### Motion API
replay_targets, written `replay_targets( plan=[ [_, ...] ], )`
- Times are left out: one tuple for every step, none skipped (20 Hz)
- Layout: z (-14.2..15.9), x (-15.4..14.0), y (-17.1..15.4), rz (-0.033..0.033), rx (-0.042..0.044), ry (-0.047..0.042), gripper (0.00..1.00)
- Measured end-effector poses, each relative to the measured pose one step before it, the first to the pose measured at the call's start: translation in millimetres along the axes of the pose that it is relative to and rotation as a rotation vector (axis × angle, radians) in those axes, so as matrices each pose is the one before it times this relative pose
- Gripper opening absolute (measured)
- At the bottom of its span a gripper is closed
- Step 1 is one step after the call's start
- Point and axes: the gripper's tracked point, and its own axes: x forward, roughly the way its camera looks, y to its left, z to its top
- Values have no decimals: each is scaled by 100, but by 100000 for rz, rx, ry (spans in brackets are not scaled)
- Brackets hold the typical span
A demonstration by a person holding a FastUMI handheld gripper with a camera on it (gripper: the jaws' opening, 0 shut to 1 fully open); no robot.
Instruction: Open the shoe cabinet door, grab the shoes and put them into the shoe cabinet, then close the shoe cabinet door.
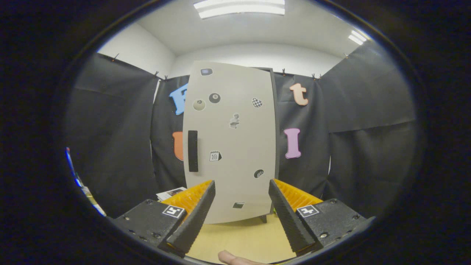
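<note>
A tall pale shoe cabinet stands upright straight ahead, its door shut and dotted with small stickers. A dark vertical handle sits on the door's left side at mid height. My gripper is open, its two fingers spread wide with nothing between them, pointing at the lower part of the door from a short way back. The handle lies above and slightly left of the left fingertip.
A light wooden floor runs under the fingers up to the cabinet's foot. Black cloth walls close in behind and on both sides. A small printed sheet lies on the floor left of the cabinet. A fingertip of a person shows below the fingers.
</note>
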Motion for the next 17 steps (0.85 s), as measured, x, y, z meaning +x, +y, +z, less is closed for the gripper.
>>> replay_targets(
  plan=[
    [-396,-848,-523,-830,649,-403,96],
    [-404,-715,-765,-2047,274,-68,96],
    [-368,-713,-728,-1731,475,-384,96],
    [-383,-459,-612,-1025,1395,-224,96],
    [-252,-430,-318,149,1880,-518,96],
    [-236,-333,-368,12,1769,-73,96],
    [-265,-314,-700,-811,1838,-73,96],
    [-114,-206,-646,-831,604,-269,96],
    [-82,-196,-548,-1023,93,-38,96],
    [107,-244,-548,-944,329,-454,96],
    [-182,13,-255,-435,187,-199,96],
    [-101,-77,-388,-142,627,-186,96],
    [-100,-83,-176,14,663,48,96],
    [-45,-74,-73,375,520,101,96],
    [-188,109,-77,434,217,296,96],
    [-113,-117,-131,330,94,12,96],
    [76,-81,8,340,-64,-154,96]
  ],
)
